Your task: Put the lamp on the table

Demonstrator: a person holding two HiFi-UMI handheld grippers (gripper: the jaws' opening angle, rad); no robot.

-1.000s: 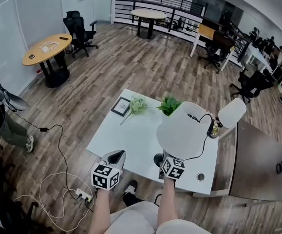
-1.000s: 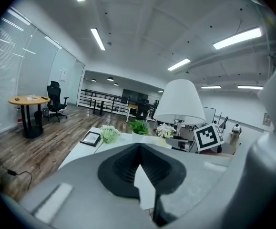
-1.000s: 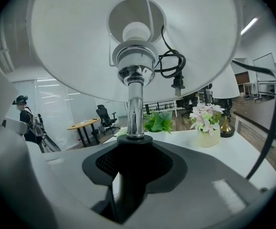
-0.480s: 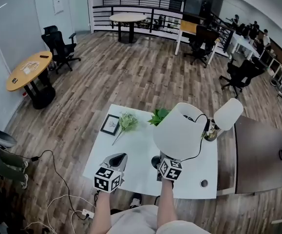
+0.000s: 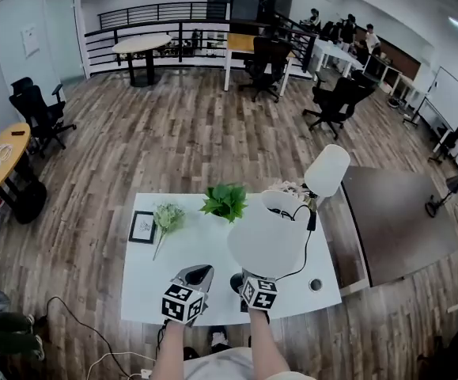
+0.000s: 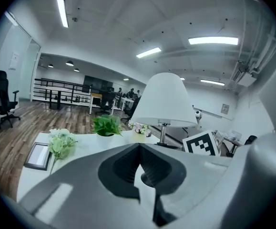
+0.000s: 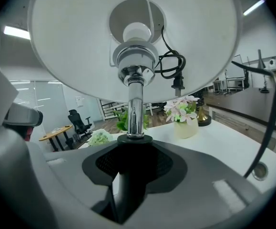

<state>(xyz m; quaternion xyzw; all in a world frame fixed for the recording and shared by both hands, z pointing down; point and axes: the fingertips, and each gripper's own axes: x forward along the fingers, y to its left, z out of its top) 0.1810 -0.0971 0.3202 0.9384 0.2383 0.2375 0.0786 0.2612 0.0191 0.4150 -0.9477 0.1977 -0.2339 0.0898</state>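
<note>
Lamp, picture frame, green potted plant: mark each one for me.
lamp (image 5: 266, 240), head view, on the white shade.
picture frame (image 5: 142, 227), head view, on the middle of the frame.
green potted plant (image 5: 225, 200), head view, on the leaves.

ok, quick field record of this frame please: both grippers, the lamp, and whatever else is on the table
right gripper: closed on the lamp's black base
left gripper: empty, jaws together, to the left of the lamp
lamp: upright, white shade, over the table's near edge; can't tell whether the base touches the table
cord: black, bundled up under the shade
table: white; also holds a potted plant, flower sprig and picture frame
</note>
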